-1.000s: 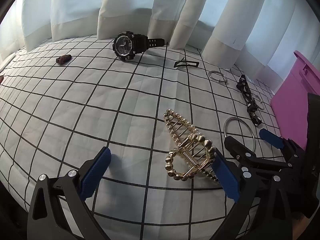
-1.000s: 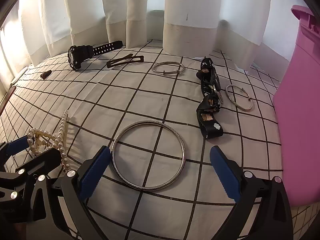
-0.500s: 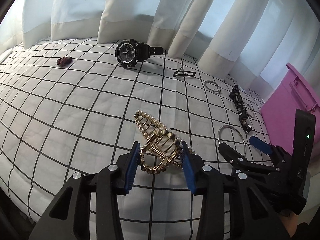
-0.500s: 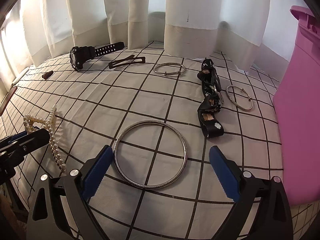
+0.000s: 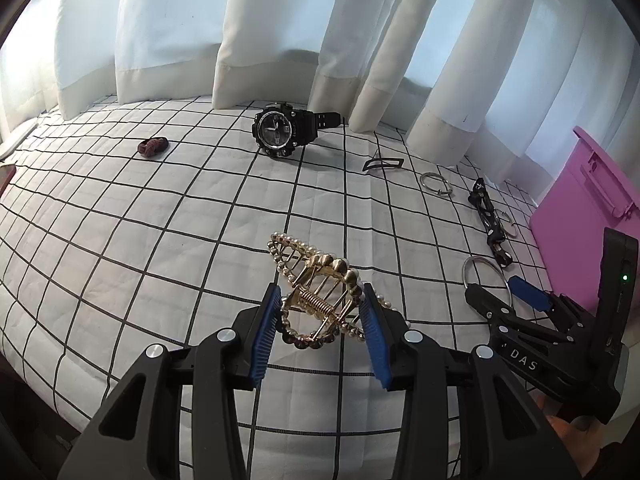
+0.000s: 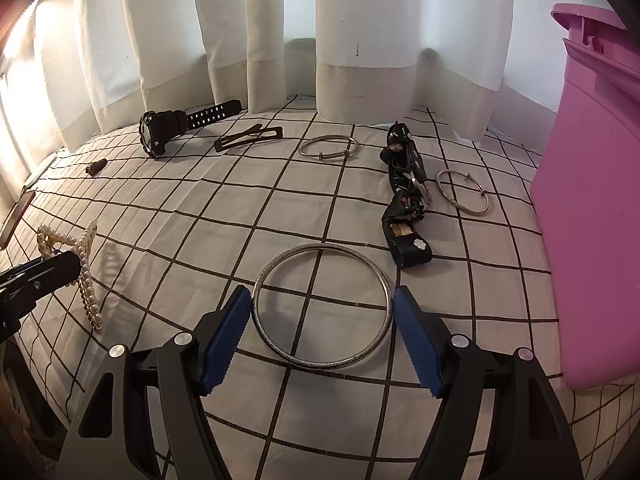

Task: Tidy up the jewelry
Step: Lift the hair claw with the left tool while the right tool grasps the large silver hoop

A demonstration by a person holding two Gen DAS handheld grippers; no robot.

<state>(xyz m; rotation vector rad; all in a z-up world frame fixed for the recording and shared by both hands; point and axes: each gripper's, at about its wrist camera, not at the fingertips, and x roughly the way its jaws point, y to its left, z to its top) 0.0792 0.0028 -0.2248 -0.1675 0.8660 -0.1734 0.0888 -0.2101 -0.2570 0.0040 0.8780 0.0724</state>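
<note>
A white quilted bed cover (image 5: 160,216) crossed by thin black grid lines is being lit by daylight that is being filtered through white pleated curtains (image 6: 360,20), whose cream-banded hems are being rested on its far edge.

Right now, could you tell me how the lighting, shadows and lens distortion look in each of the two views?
Left wrist view: cool backlight through the curtains, the bedspread grid bows strongly, and the watch casts a short shadow toward the camera. Right wrist view: warmer tone, bright glare at the left edge, and the pearl hair claw throws a faint comb-like shadow to its right.
</note>
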